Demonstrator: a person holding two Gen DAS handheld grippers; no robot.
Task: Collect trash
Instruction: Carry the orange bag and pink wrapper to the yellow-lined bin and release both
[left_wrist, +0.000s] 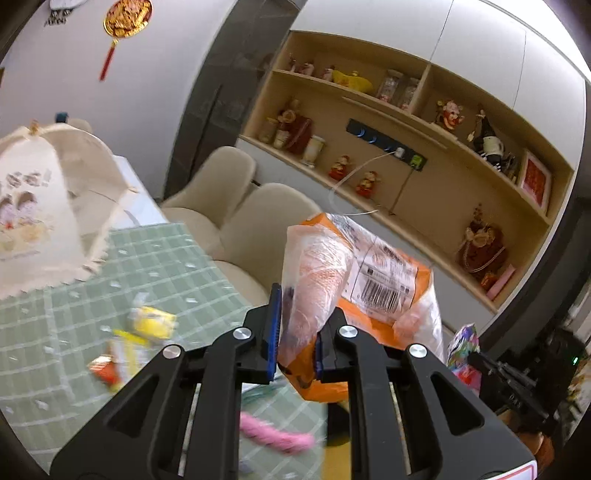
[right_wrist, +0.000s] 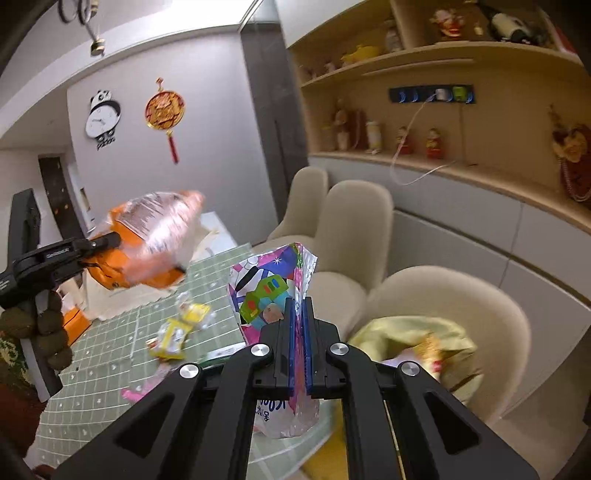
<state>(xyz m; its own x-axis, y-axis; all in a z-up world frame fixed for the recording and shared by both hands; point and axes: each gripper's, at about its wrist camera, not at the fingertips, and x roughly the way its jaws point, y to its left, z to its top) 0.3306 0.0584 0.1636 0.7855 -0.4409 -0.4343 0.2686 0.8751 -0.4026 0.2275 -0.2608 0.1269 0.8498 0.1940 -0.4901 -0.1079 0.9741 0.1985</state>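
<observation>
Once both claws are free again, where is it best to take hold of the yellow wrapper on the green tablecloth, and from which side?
The yellow wrapper lies flat and crumpled on the green tablecloth, so probably come from above and pinch a raised crinkled end, such as its far end. The flat middle gives the claw little to close on. For now, the left claw holds the orange bag and the right claw the colourful foil bag.

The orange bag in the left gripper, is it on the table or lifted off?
Lifted off. The orange bag hangs above the green tablecloth, pinched by the left gripper.
</observation>
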